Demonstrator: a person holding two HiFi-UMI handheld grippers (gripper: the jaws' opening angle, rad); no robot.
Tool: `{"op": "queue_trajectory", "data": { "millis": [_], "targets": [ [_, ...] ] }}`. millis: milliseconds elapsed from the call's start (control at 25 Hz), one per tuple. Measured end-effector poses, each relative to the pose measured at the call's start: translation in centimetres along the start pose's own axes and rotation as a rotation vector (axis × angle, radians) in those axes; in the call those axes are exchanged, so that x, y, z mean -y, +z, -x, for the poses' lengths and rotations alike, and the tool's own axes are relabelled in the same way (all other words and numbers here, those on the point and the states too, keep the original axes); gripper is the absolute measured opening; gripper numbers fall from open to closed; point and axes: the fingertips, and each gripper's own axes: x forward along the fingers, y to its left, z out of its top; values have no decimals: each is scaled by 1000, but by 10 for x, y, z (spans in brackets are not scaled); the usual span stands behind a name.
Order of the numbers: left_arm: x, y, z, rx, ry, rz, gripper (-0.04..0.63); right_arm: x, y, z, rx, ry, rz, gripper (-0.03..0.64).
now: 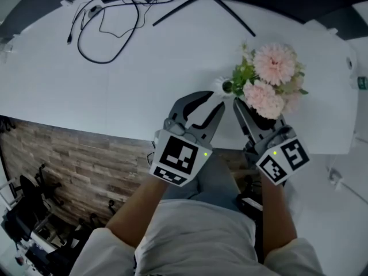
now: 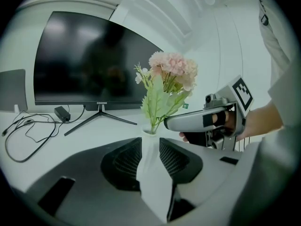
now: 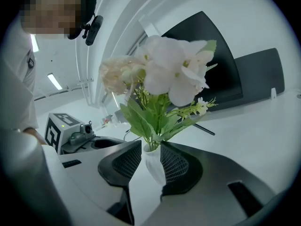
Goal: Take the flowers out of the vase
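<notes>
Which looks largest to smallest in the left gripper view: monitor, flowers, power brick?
1. monitor
2. flowers
3. power brick
The flowers stand nearer the camera than the monitor, so this ranks how big they look, not their real size.

A smooth, matt white table point(image 1: 144, 68) carries a smooth white vase point(image 3: 153, 166) that looks ceramic, with flowers point(image 1: 270, 76) whose pink petals look like soft cloth. The left gripper point(image 2: 149, 142) and right gripper point(image 3: 150, 147) are matt grey plastic with dark, grid-textured pads point(image 3: 176, 166). The floor point(image 1: 69, 154) shows grained wood planks.
</notes>
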Motion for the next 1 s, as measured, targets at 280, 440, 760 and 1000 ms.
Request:
{"op": "queue_trajectory", "data": {
  "millis": [280,440,760,1000],
  "targets": [
    [1,-8,-8,-26,-32,-29,182,6,2,-11,7,-8,-11,175],
    [3,-10,-16,-37,-58,-45,212,9,2,-16,10,-8,-23,197],
    [-1,-11,-32,-50,-64,-76,256,9,3,-27,21,-1,-31,215],
    [-1,-17,-45,-50,-76,-80,265,12,7,-34,23,6,-25,216]
  ]
}}
